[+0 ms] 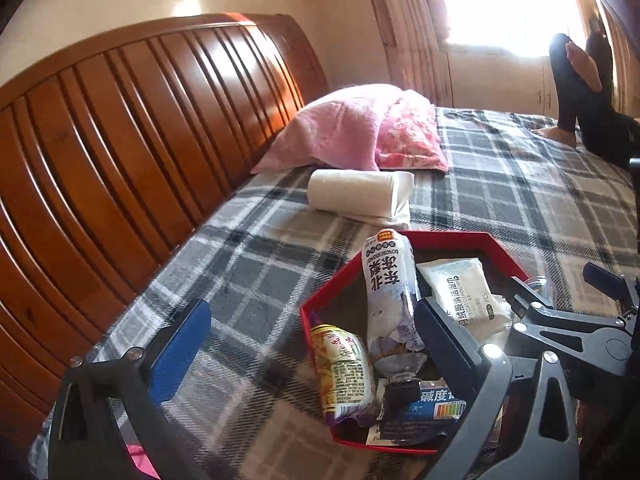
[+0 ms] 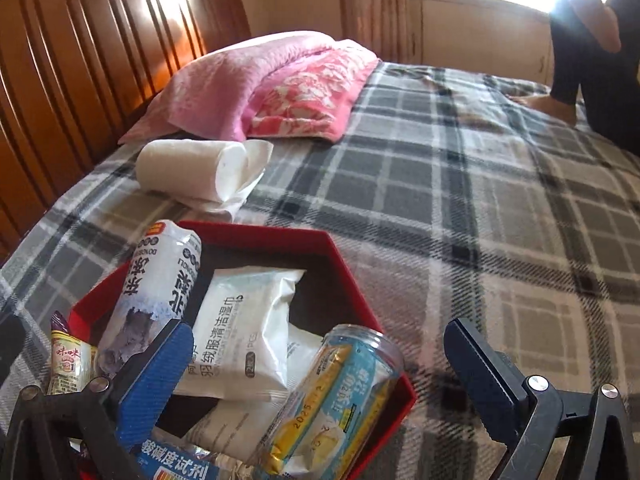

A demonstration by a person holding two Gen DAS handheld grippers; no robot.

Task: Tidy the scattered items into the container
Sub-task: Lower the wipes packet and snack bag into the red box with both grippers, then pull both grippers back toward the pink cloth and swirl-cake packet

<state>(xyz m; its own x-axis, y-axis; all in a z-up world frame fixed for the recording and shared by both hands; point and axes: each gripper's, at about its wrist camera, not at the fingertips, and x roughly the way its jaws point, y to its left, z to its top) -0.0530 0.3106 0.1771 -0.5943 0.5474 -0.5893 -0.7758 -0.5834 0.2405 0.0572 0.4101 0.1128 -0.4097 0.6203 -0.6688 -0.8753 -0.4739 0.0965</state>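
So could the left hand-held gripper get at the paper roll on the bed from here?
Probably yes: the left hand-held gripper is open and empty, and the paper roll lies uncovered beyond the red box, with bare blanket leading up to it.

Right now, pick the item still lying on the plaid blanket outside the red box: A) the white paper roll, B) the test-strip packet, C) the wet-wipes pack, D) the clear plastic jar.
A: the white paper roll lies on the plaid blanket beyond the red box, near the pink pillow, while the wipes, jar and test-strip packet all sit in the box.
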